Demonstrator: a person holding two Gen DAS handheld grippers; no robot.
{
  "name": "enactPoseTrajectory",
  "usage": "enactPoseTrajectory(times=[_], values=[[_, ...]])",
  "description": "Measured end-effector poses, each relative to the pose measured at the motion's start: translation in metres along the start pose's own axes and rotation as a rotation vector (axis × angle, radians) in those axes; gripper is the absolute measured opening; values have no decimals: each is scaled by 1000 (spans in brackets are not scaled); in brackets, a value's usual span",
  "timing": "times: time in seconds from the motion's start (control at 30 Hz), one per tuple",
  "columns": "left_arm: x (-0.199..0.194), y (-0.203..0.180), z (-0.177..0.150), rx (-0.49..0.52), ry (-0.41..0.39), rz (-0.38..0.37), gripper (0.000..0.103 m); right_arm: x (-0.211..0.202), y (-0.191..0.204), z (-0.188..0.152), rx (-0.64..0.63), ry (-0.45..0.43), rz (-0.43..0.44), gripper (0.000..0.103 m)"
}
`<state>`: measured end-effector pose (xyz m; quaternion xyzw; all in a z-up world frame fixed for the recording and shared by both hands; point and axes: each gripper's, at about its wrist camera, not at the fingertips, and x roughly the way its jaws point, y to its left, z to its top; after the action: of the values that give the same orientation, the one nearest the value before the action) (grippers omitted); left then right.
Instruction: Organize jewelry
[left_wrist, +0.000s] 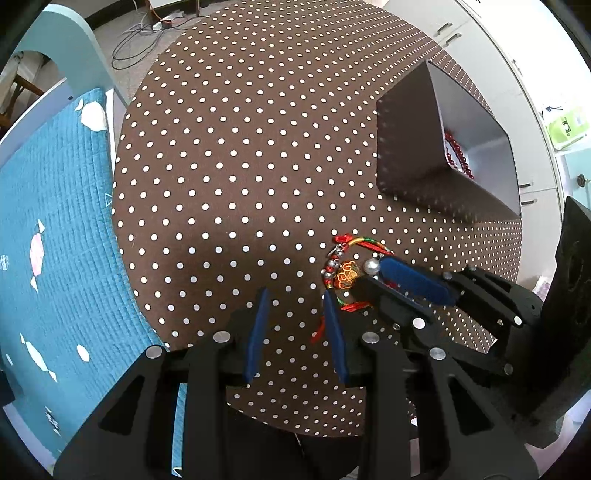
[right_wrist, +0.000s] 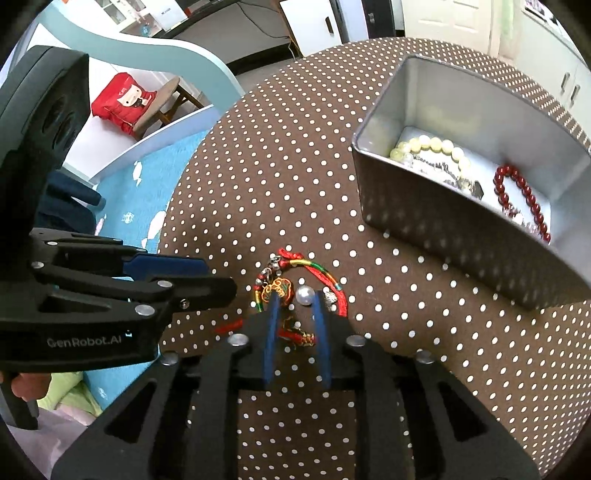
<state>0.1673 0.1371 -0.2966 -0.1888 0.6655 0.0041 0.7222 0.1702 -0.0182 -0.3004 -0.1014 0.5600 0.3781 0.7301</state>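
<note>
A red, green and gold cord bracelet (right_wrist: 295, 284) with small bells and a white pearl bead (right_wrist: 305, 295) lies on the brown polka-dot tablecloth (right_wrist: 295, 166). It also shows in the left wrist view (left_wrist: 347, 271). My right gripper (right_wrist: 294, 300) is open, its blue fingers straddling the bracelet's pearl end. My left gripper (left_wrist: 295, 293) is open just left of the bracelet; its right finger touches the cord. A silver tin (right_wrist: 373, 192) at the right holds a pale bead bracelet (right_wrist: 432, 146), a red bead bracelet (right_wrist: 521, 195) and a dark chain.
The tin (left_wrist: 406, 147) stands on the table's right part in the left wrist view. A blue quilted mat (left_wrist: 55, 240) lies off the table's left edge. White cabinets (left_wrist: 517, 55) stand beyond the table.
</note>
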Motion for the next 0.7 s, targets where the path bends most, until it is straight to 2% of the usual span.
enactPoseTrajectory(times=[0.17, 0.33, 0.47, 0.7], values=[[-2, 4, -3, -11, -2, 1, 31, 0, -2, -2, -31, -12, -8, 23], [-4, 6, -5, -19, -3, 2, 31, 1, -3, -3, -42, -32, -33, 9], [-4, 2, -5, -11, -6, 1, 31, 1, 2, -7, -85, -46, -68, 9], [-4, -15, -1, 7, -15, -19, 31, -13, -8, -6, -34, -65, -49, 8]])
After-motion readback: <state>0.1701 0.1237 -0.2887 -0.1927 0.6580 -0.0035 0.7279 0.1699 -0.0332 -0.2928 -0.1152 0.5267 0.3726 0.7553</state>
